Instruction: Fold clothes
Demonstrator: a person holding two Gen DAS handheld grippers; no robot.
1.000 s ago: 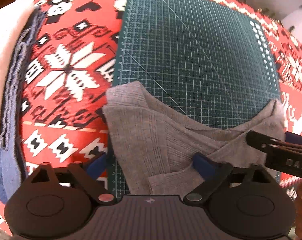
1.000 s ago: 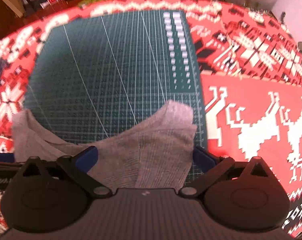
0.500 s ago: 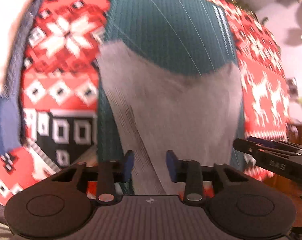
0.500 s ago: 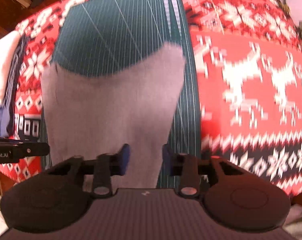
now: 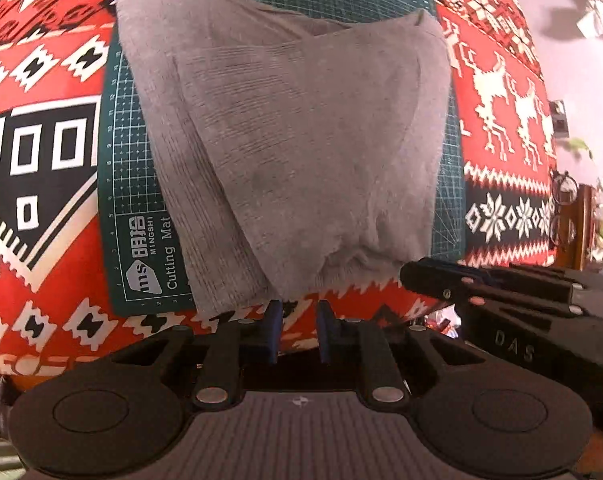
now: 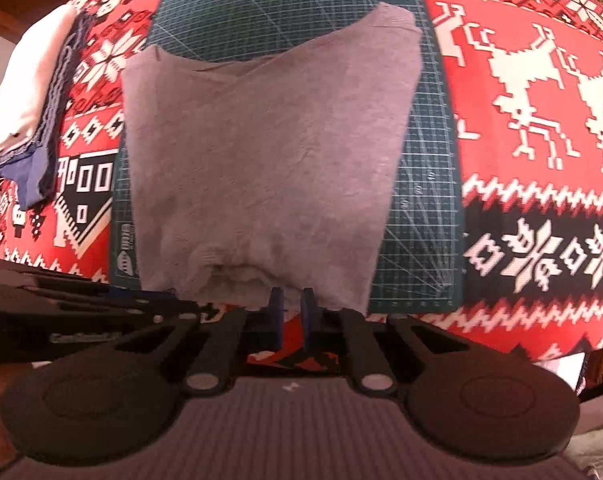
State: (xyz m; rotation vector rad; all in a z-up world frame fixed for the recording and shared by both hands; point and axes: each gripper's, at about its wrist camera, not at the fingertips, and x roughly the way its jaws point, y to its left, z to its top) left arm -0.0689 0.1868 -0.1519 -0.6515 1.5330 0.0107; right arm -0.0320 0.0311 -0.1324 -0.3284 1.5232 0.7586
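A red, white and black knitted-pattern tablecloth (image 5: 41,160) covers the table, with white reindeer figures (image 6: 541,92) and snowflake motifs on its right side. On it lies a dark green gridded cutting mat (image 5: 137,184); the near left corner carries a logo reading "ms", some characters, "MINGSHI" and "Cutting Mat", with ruler numbers along the edges too small to read in the left wrist view — the right wrist view shows "10" and "20" near the mat's right border.

A grey knit garment (image 5: 301,140) lies on the mat, folded over itself, its far edge dipping in the middle and rising to two corners. Its near edge hangs just past the mat's front edge, bunched at the centre.

At the far left of the right wrist view, a stack of folded clothes (image 6: 29,96) sits on the tablecloth — white on top, blue beneath.

The left gripper (image 5: 297,320) has its blue-padded fingers drawn narrow, a small gap between them, just in front of the garment's near edge; whether cloth is caught between them cannot be told. The right gripper (image 6: 291,312) stands likewise, narrow, at the bunched hem. Seen from the left camera, the right gripper's body bears the letters "DAS".
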